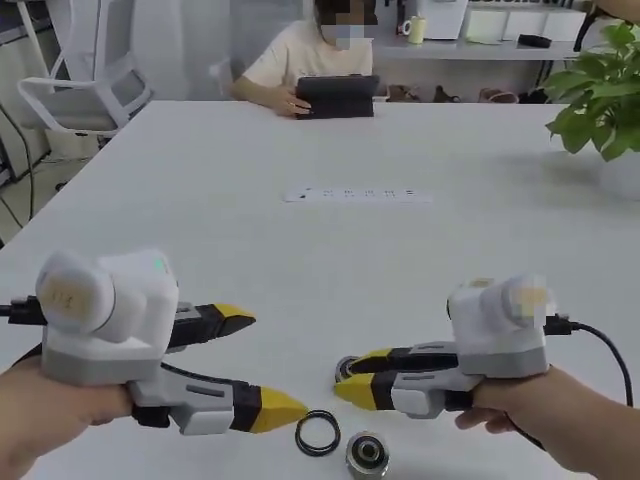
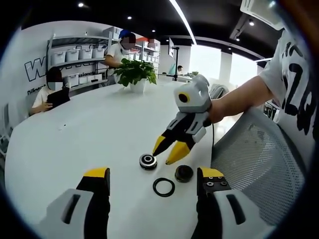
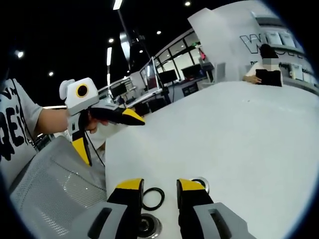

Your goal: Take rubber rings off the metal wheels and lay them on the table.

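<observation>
My left tool (image 1: 255, 365) hovers over the desk (image 1: 330, 260), released, its jaws spread wide with nothing between them. My right tool (image 1: 358, 375) is also released, its narrower gap empty and its yellow tips just beside a dark-rimmed metal wheel (image 2: 148, 161). One loose rubber ring (image 1: 318, 433) lies flat on the desk between the two tools, with a silver metal wheel (image 1: 367, 453) just beside it.
</observation>
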The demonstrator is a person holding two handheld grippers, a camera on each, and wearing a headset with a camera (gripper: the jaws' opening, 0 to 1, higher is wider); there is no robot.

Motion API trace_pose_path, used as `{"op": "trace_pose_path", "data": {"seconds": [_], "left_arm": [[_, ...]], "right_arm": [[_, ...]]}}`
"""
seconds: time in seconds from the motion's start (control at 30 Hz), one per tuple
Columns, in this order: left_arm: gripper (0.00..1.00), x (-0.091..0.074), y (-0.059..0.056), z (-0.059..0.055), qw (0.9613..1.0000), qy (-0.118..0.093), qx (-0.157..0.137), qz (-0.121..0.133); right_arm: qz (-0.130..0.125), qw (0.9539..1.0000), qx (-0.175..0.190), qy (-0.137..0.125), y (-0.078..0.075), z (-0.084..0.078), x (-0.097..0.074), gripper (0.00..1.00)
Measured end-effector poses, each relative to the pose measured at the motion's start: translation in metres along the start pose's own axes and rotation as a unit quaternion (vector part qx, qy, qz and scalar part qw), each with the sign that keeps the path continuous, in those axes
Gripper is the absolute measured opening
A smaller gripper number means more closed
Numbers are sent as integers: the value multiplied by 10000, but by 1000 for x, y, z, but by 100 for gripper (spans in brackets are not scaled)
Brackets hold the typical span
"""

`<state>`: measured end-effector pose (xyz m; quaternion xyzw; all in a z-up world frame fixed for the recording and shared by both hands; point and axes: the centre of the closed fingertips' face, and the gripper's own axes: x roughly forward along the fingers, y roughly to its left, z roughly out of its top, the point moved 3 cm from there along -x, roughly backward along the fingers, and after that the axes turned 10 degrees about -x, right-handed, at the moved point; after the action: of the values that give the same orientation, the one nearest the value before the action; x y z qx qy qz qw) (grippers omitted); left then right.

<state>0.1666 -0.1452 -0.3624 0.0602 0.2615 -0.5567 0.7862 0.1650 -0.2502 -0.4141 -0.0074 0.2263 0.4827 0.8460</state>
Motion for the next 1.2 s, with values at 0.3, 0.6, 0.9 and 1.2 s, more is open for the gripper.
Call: {"op": "trace_pose_path", "data": {"seconds": [0.3,0.6,0.9,1.2], "left_arm": [[68,3,4,3,10000,-22,-44,8],[67,9,7,5,10000,-14,-44,29],[67,15,13,4,10000,22,-59,65],[66,26,17,7,10000,37,-85,30]], "right_arm": [[-223,9996,-6,-163,-12,7,-8,26],[-423,9988,-13,-248,-21,8,-14,26],[-609,9978,-27,-257,-31,4,-22,27],[-786,9968,-89,-146,-40,-5,-27,28]]}}
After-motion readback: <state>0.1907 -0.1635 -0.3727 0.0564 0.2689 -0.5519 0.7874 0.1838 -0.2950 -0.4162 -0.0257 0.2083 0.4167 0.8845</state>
